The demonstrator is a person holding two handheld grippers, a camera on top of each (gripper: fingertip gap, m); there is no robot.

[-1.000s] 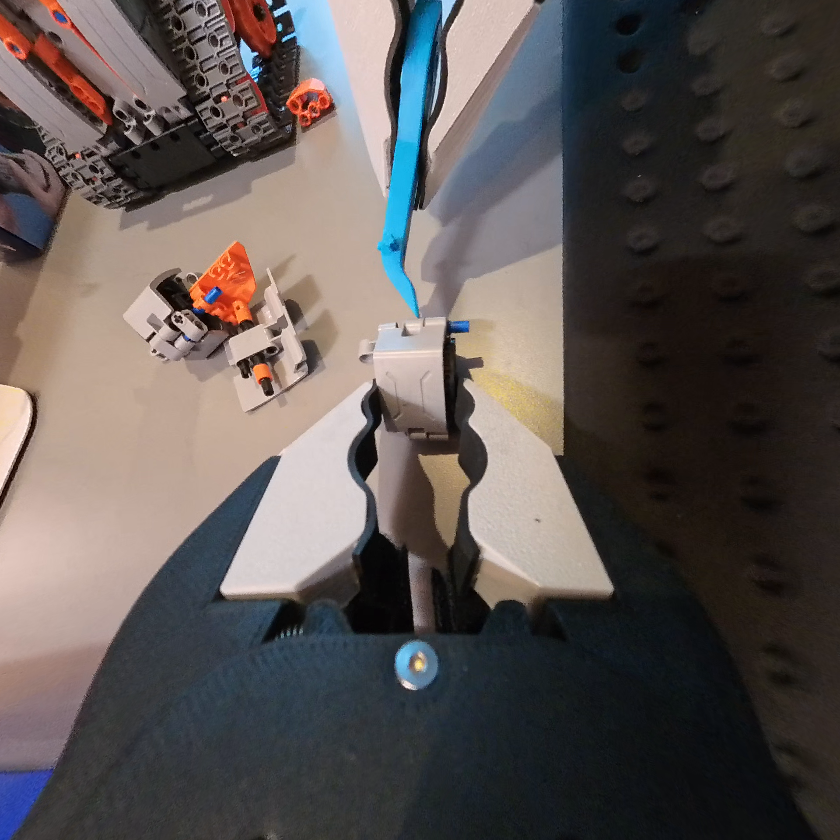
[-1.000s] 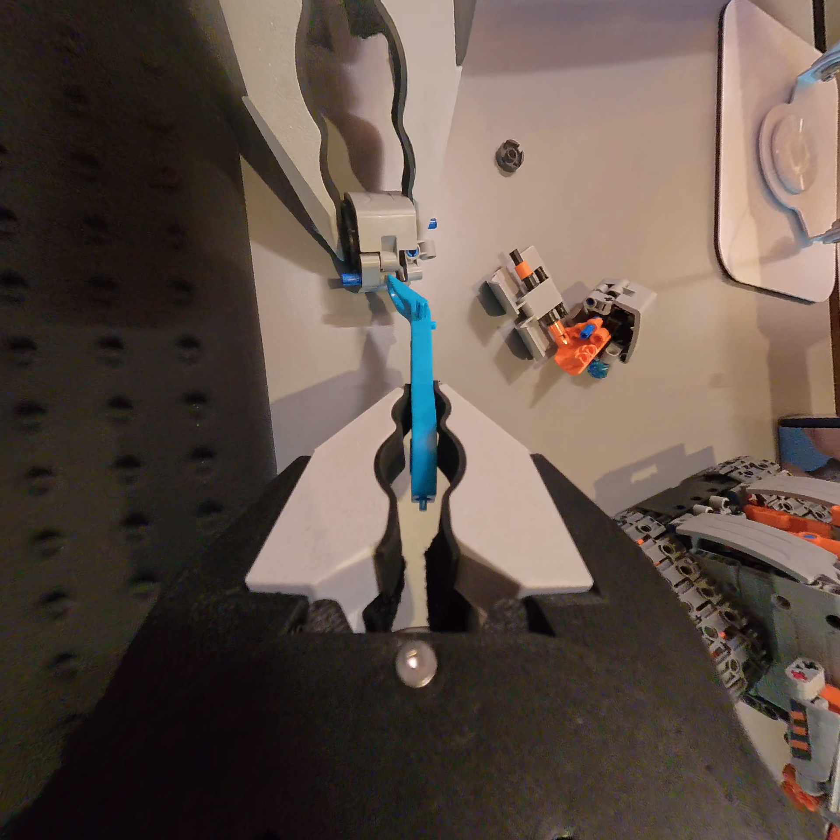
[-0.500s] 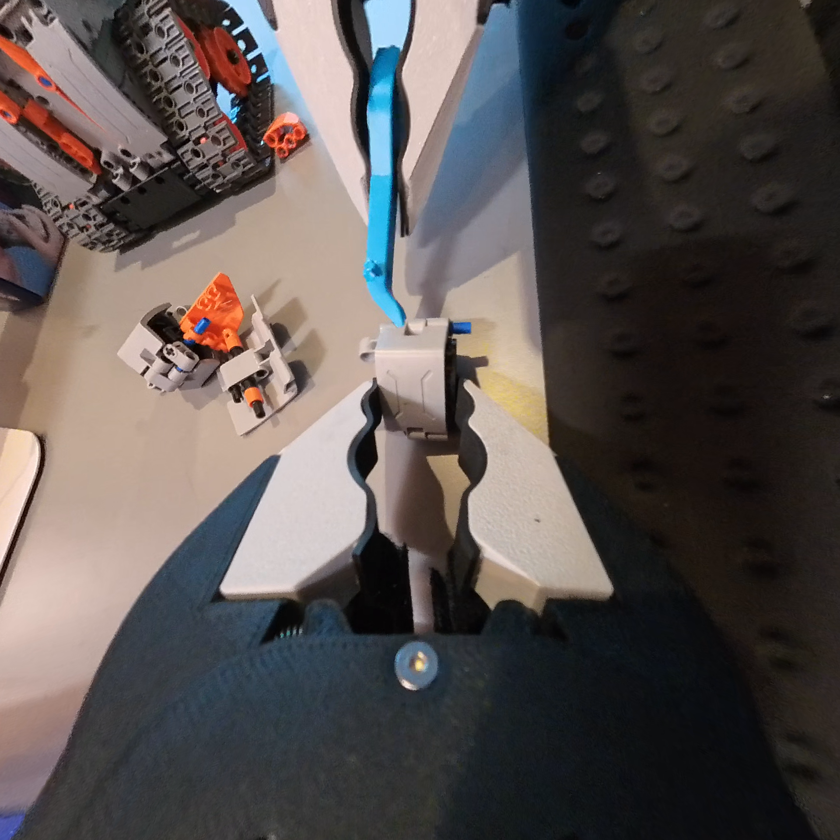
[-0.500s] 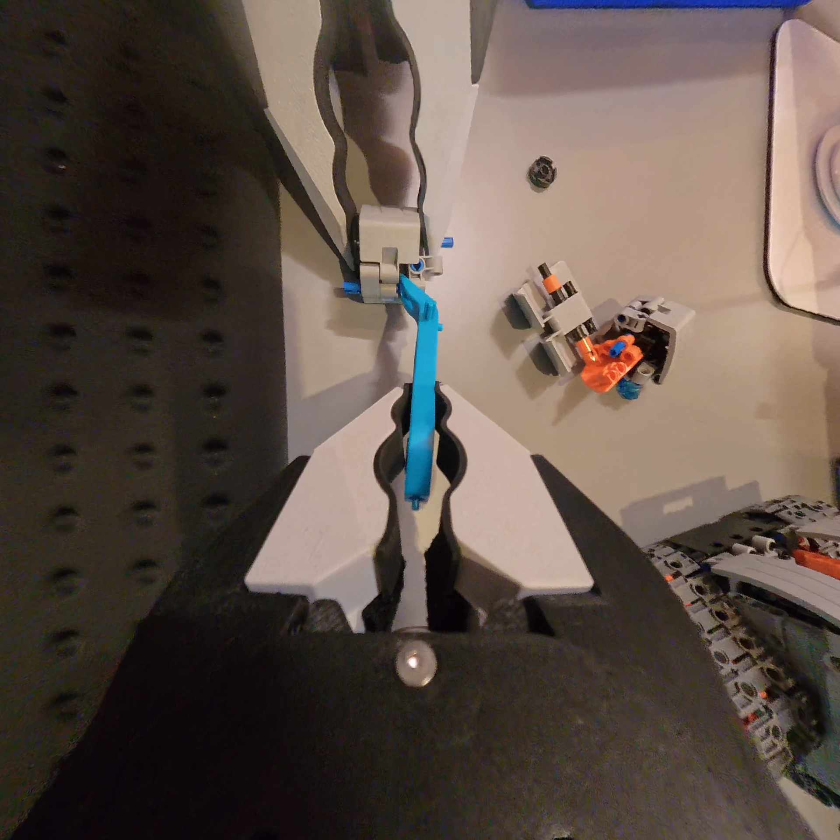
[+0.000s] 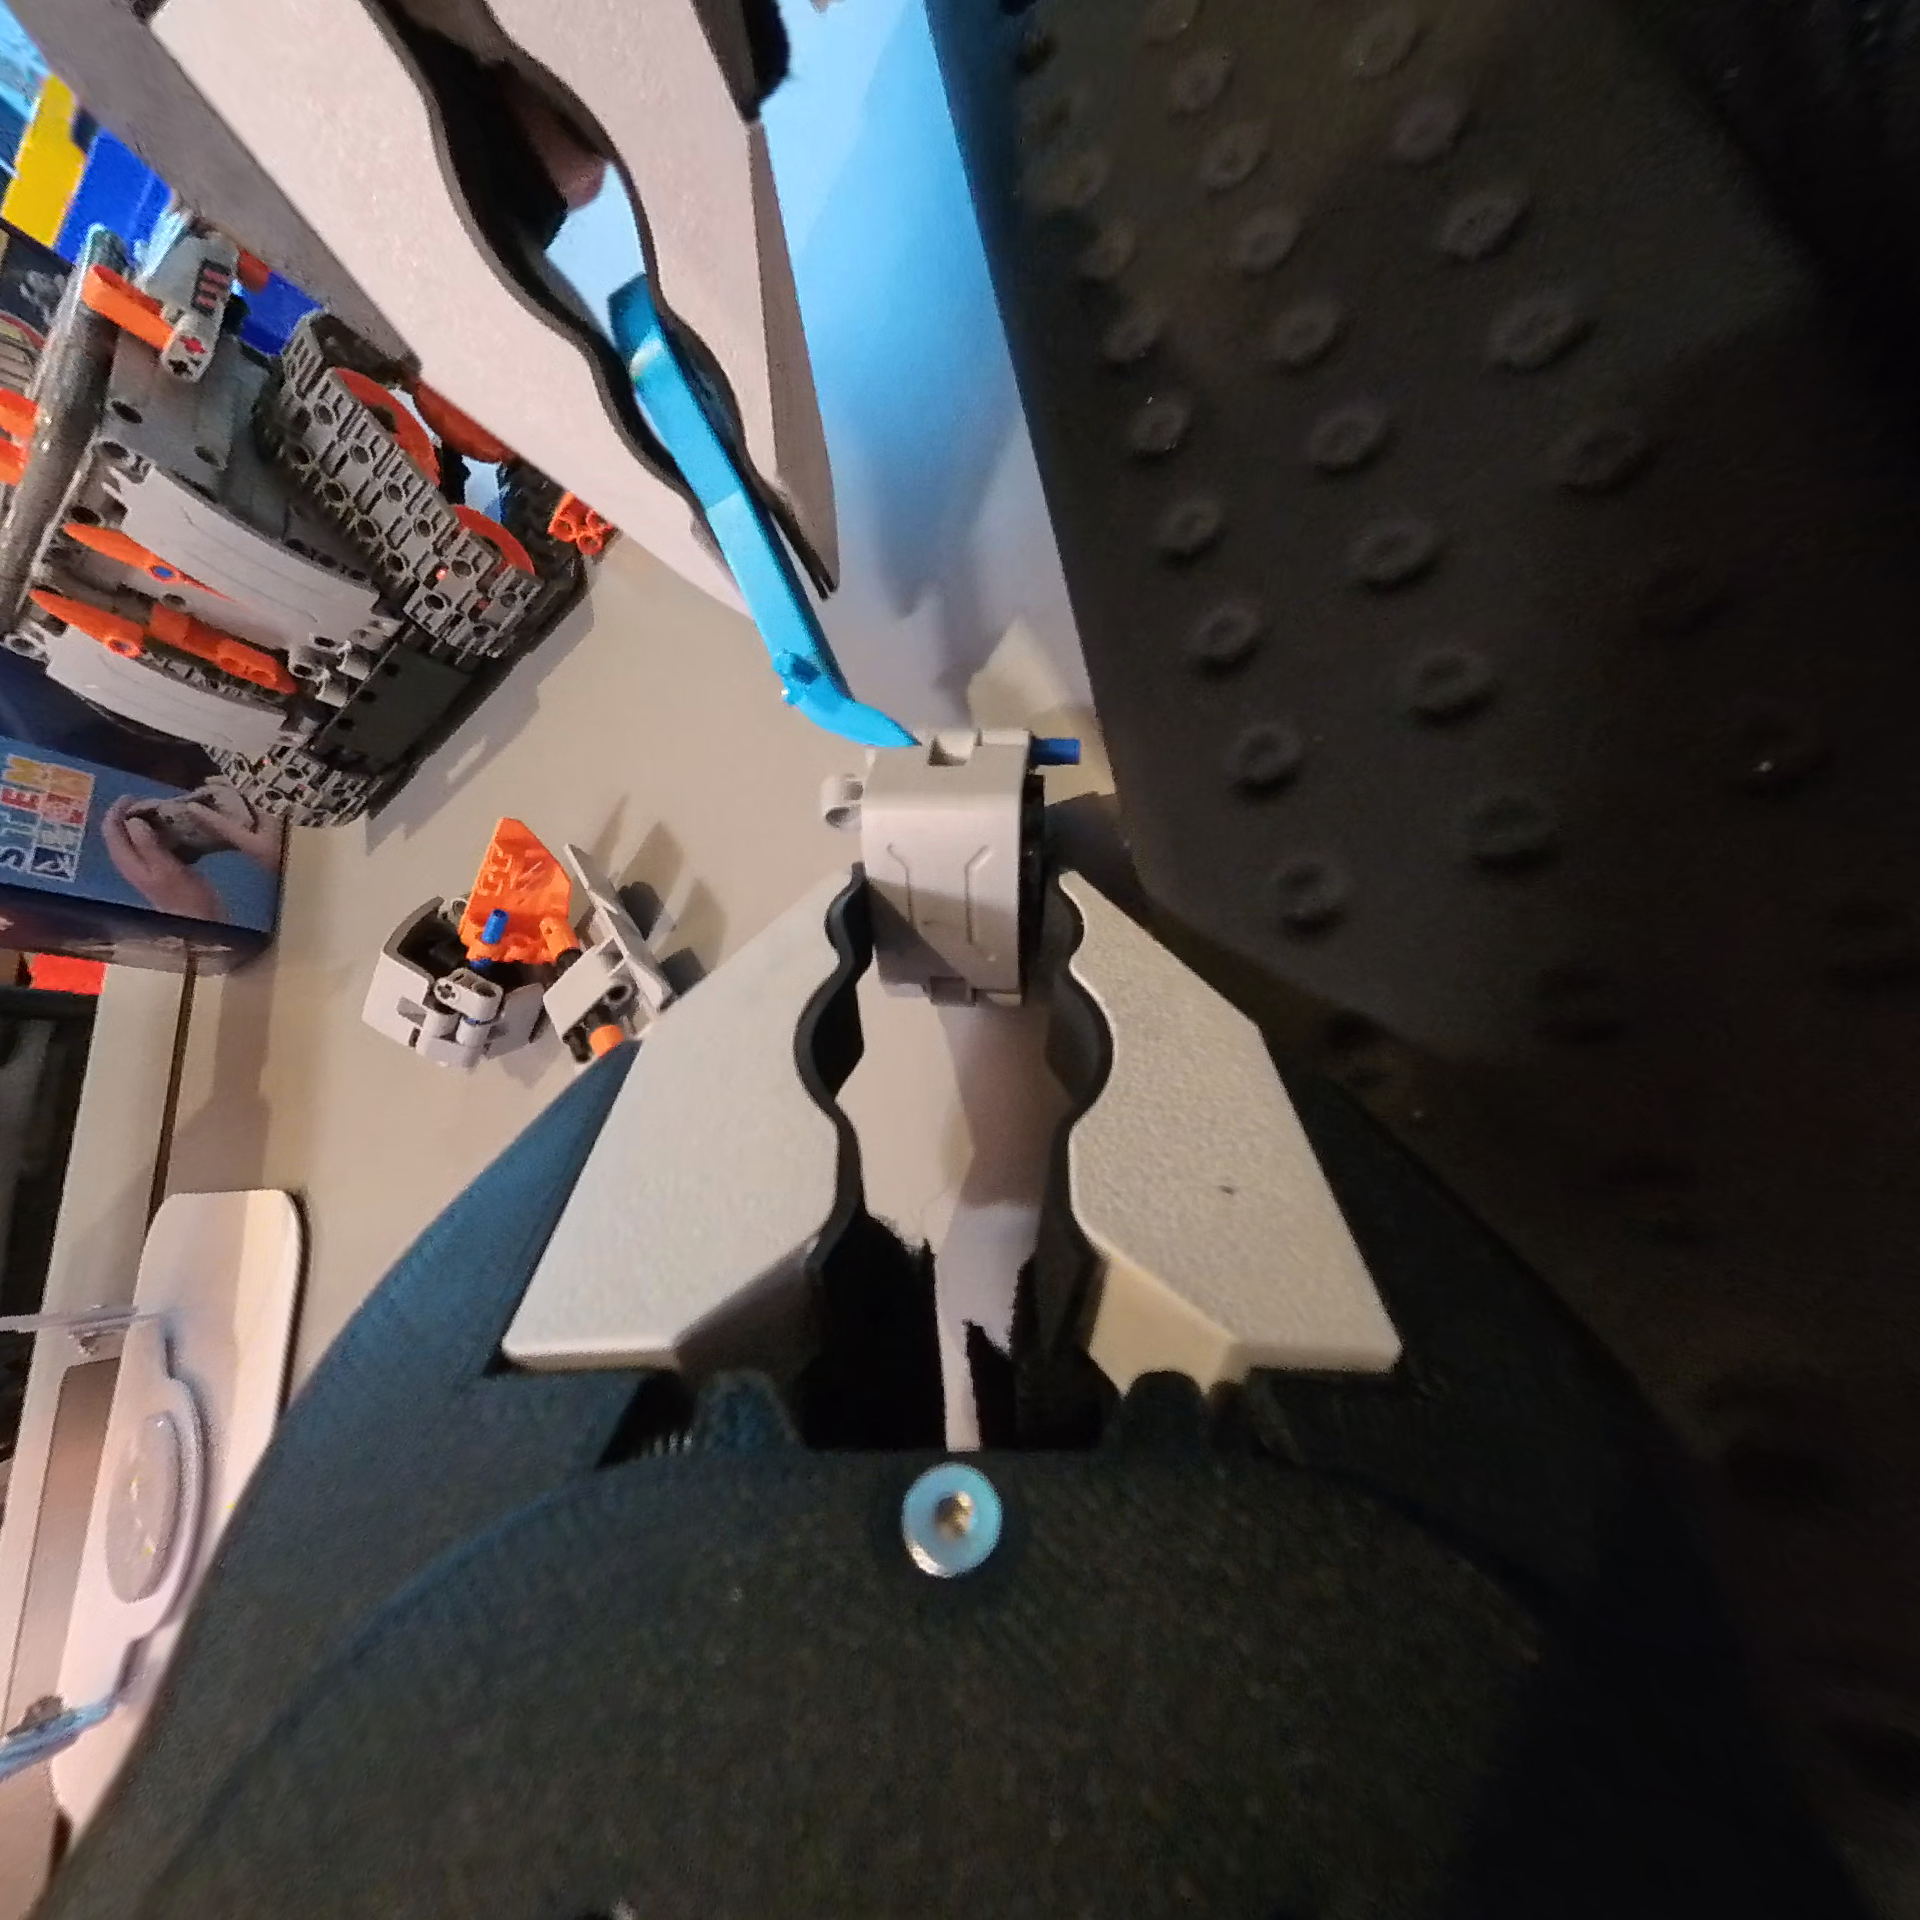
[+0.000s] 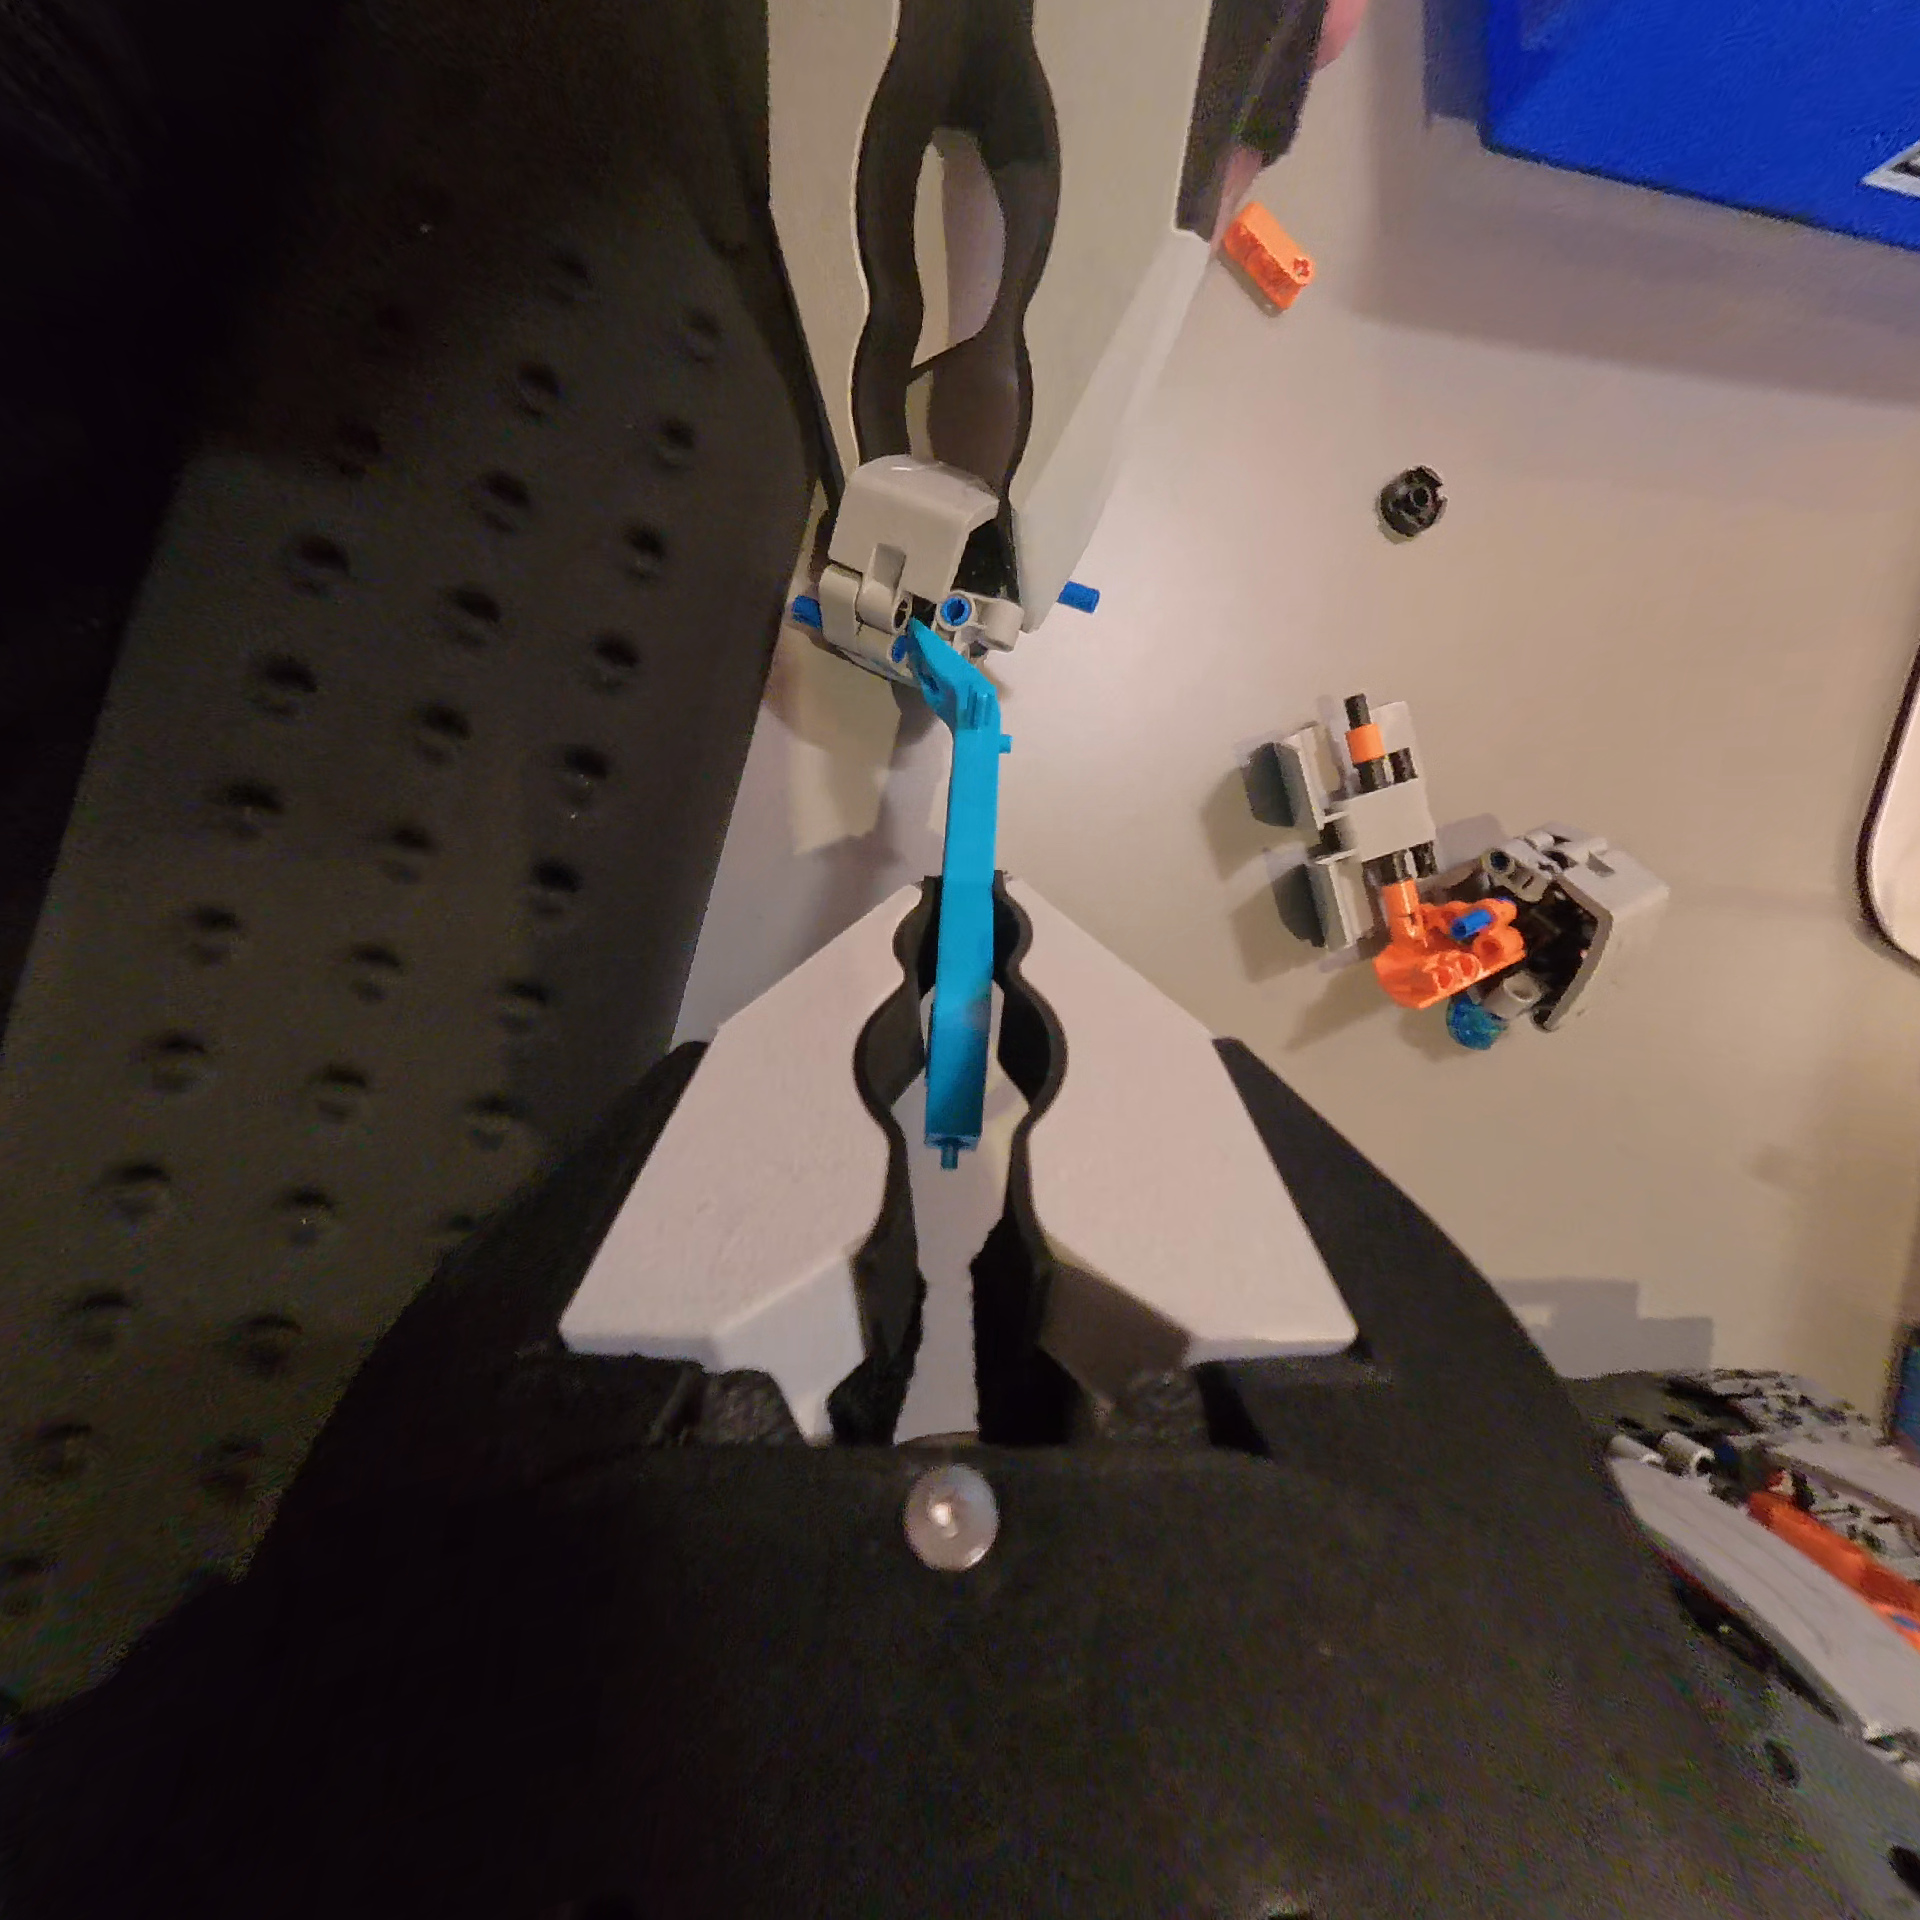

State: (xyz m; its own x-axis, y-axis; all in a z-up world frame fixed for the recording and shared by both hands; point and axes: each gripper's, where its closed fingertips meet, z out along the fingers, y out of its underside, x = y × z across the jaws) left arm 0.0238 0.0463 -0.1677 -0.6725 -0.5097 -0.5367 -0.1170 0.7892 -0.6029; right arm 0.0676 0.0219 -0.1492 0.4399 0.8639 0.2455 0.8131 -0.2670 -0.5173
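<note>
Left tongs (image 5: 951,925) are clamped on the grey block assembly (image 5: 945,883), held above the desk (image 5: 675,748). Only the tips pinch its lower half; most of it sticks out past them. Risk: any side load and it twists or pops out of that shallow grip.

Right tongs (image 6: 961,914) are pinched together on the blue pry tool (image 6: 964,935), its bent tip touching the assembly's front face by the blue pins (image 6: 956,611). Risks as I see them:
- tool is thin and gripped edge-on, so it can pivot between my tips when I lever
- tip skids off the pin holes and jabs past
- a blue pin (image 6: 1081,595) sticking out the side could shoot free and roll away

The desk carries clutter: a tracked grey-orange model (image 5: 260,582) far left, a grey-orange sub-assembly (image 6: 1444,883) right of the tool, a small dark round piece (image 6: 1411,502), an orange beam (image 6: 1265,255). A dropped part could get lost among these.
</note>
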